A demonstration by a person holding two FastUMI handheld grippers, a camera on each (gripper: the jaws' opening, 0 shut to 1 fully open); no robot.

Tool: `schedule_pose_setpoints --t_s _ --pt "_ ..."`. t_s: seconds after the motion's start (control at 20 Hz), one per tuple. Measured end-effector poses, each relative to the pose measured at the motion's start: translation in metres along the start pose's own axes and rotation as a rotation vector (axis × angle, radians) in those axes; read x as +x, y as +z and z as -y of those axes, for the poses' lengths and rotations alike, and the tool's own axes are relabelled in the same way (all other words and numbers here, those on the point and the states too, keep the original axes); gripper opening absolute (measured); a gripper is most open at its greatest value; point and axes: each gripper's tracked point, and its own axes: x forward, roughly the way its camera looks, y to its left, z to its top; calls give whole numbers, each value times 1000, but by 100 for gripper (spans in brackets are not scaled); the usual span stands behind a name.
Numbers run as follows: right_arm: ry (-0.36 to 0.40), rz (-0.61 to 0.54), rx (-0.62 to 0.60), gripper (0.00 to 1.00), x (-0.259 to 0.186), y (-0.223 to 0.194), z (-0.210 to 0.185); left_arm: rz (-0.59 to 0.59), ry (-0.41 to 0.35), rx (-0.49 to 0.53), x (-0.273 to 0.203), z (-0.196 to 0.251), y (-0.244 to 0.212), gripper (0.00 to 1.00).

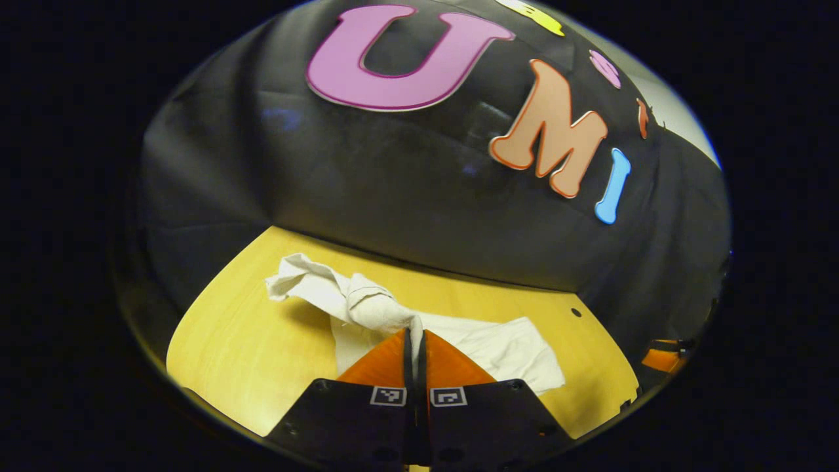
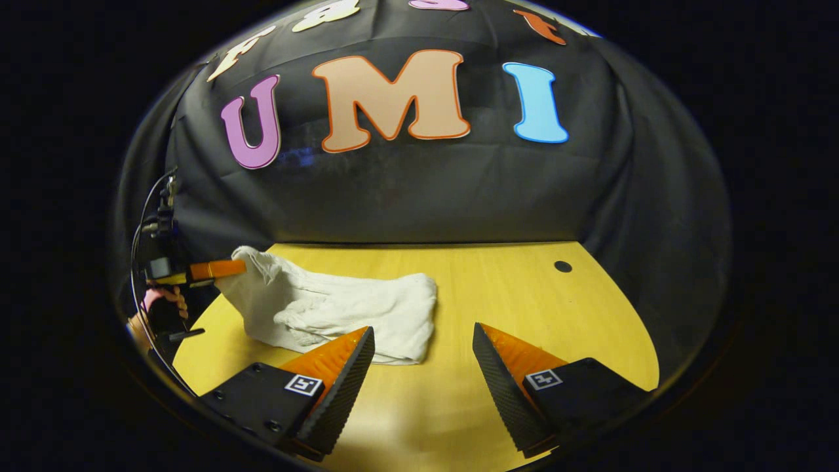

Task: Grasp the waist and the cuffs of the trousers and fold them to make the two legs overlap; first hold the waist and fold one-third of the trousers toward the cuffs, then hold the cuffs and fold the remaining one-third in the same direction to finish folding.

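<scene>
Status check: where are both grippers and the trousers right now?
Left gripper shut on trousers, one end lifted off the table. Right gripper open, over the table beside the trousers' other end, not touching. Nothing in the way.

Both views low over table, facing booth wall; trousers shared.

A yellow wooden table stands against the booth's black cloth wall, which hangs in folds right behind its far edge. A small dark round hole sits in the tabletop near the wall. Light glares off the table's near edge.
</scene>
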Motion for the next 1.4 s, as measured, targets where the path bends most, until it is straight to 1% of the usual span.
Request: schedule_pose_setpoints --t_s 0.2,0.3,0.4,0.45,0.5,0.6,0.65,0.7,0.75,0.8,0.9,0.95,1.0,1.05,1.1,1.15,1.3,1.4 --pt "-20 -3 -17 97 -19 -6 42 4 -74 106 9 83 7 0" --pt "-27 -4 -24 97 -26 -9 58 -19 -107 160 14 122 0 0" --pt "-25 3 -7 96 -34 -8 67 -55 -121 213 18 152 -18 0" --pt "-19 7 6 96 -37 -8 69 -70 -129 224 22 165 -29 0" --pt "-14 8 16 92 -40 -8 72 -85 -133 231 26 175 -40 0" --pt "-10 2 23 92 -42 -12 78 -120 -135 242 38 182 -64 0" --pt "-8 -1 25 96 -43 -15 81 -141 -140 238 43 188 -79 1" --pt "-6 -5 29 92 -44 -16 83 -157 -150 228 44 193 -93 1" --pt "-6 -9 32 97 -45 -18 85 -181 -156 219 42 196 -107 5" --pt "-6 -10 35 97 -46 -19 86 -199 -152 218 44 196 -119 6" --pt "-4 -6 44 97 -49 -18 86 -234 -171 209 41 200 -142 24" --pt "-2 -2 49 97 -50 -17 84 -240 -171 207 37 202 -146 43" --pt "0 0 53 92 -50 -16 81 -235 -155 216 34 199 -148 62" --pt "4 3 56 97 -50 -15 78 -232 -142 227 29 194 -145 81" --pt "10 9 61 92 -52 -13 73 -218 -122 235 21 191 -141 100" --pt "17 16 64 96 -52 -12 67 -201 -107 238 20 186 -136 96" --pt "48 43 66 96 -57 -5 45 -157 -70 209 -5 168 -117 96" --pt "71 66 57 96 -58 -1 29 -123 -33 201 -29 146 -102 96"
